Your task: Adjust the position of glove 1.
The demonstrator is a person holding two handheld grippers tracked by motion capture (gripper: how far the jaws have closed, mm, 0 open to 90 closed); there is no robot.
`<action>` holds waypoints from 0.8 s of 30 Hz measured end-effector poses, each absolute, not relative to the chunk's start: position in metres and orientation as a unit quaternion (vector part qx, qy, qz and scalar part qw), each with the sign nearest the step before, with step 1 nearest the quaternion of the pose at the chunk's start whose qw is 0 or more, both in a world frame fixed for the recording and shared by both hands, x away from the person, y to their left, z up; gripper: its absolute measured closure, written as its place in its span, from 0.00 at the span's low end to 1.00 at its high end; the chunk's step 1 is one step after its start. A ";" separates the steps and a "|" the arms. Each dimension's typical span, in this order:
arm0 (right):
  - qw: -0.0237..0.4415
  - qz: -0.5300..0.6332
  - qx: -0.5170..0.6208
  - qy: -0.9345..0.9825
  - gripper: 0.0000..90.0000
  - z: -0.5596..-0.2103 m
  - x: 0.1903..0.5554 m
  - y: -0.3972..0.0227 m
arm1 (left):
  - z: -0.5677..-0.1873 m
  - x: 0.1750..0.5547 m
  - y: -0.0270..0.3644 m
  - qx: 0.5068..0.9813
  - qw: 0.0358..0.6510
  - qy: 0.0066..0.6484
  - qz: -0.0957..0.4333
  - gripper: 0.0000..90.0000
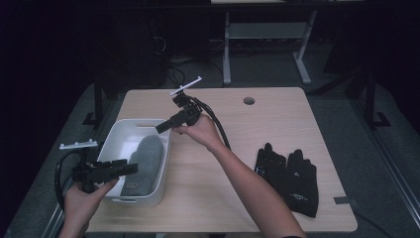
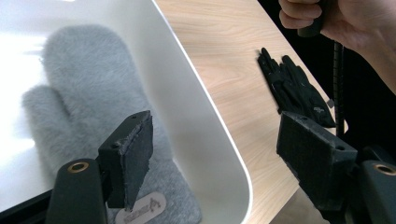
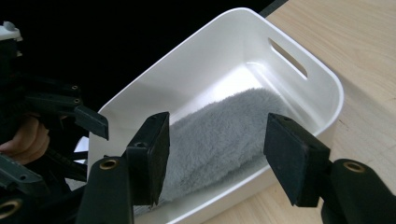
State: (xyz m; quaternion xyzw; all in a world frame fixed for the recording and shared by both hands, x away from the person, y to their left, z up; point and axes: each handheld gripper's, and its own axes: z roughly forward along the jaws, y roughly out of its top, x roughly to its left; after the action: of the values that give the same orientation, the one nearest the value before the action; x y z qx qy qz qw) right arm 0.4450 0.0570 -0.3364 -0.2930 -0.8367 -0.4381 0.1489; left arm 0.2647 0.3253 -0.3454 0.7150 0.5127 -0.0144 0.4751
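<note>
— High view first: what has been done so far?

— A grey mitten (image 1: 144, 159) is seen lying inside the white bin (image 1: 115, 135), which sits at about nine o'clock on the table (image 1: 257, 124). One item can be judged as already put away.

— And what is left?

— A pair of black gloves (image 1: 289, 176) is laid flat on the wood at about four o'clock, well apart from the bin. If the work is the sorting of handwear into the bin, roughly half is judged done, with the gloves still to be fetched.

— How are the tools held?

— The left gripper (image 1: 130, 168) is held over the near rim of the bin at about eight o'clock; its jaws are spread apart and nothing is clamped between them. In the left gripper view the mitten (image 2: 88, 107) is seen beyond the pads, untouched. The right gripper (image 1: 161, 128) is poised above the far end of the bin, near eleven o'clock of it; its jaws are likewise parted and empty, with the mitten (image 3: 219, 128) seen well behind them.

— So nothing is being carried?

— Nothing is gripped by either tool.
</note>
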 end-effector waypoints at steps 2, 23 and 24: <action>0.153 -0.441 -0.295 -0.834 0.45 -0.336 0.445 0.053 | -0.345 0.266 0.322 0.716 0.475 0.512 -0.016 0.29; 0.147 -0.460 -0.301 -0.823 0.43 -0.324 0.438 0.002 | -0.337 0.281 0.286 0.733 0.474 0.487 -0.023 0.29; 0.147 -0.464 -0.301 -0.820 0.43 -0.323 0.438 -0.001 | -0.336 0.282 0.284 0.735 0.475 0.484 -0.024 0.29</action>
State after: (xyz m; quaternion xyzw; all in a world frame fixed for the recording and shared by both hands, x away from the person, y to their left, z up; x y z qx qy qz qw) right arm 0.4376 -0.0006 -0.3233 -0.3006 -0.8203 -0.4640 0.1467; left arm 0.2816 0.2843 -0.3363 0.7345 0.4840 -0.0243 0.4750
